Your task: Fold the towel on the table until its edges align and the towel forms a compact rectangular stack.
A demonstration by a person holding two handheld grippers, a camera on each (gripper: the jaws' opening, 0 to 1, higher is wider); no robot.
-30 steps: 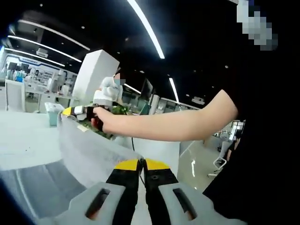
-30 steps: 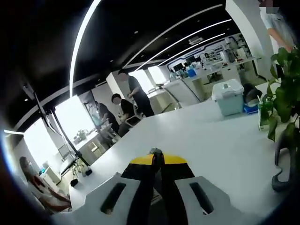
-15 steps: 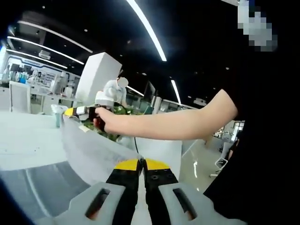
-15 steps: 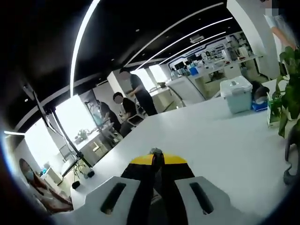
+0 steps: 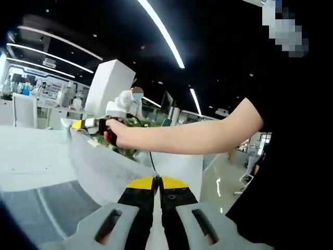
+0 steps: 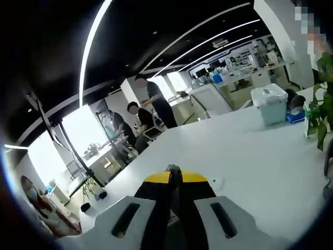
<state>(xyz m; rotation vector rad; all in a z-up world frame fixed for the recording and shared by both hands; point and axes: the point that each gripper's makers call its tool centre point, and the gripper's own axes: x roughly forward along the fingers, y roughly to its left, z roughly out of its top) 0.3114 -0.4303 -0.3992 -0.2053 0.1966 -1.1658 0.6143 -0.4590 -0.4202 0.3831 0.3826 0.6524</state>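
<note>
**Holding the towel stretched in the air between both grippers**

Looking along the left gripper (image 5: 157, 182), its two black jaws with yellow tips are pressed together on a corner of the pale grey towel (image 5: 104, 169). The cloth runs from these jaws upward and away as a tight, lifted sheet, above the white table (image 5: 31, 156). At its far end the towel reaches the right gripper (image 5: 86, 124), which a hand (image 5: 115, 134) grips. The bare arm goes back to the right side, to a person in a black shirt. Whether those far jaws are closed cannot be told from this view, because they are too small.

In the right gripper view, that gripper's jaws (image 6: 174, 179) stand together, with a thin edge of towel (image 6: 174, 170) pinched between the yellow tips. Behind them the white table (image 6: 250, 151) spreads out wide. A white box with a pale blue lid (image 6: 269, 103) stands at the far side of the table, and green plant leaves (image 6: 323, 109) are at the right edge. Several people (image 6: 148, 107) are standing around another table further back.
</note>
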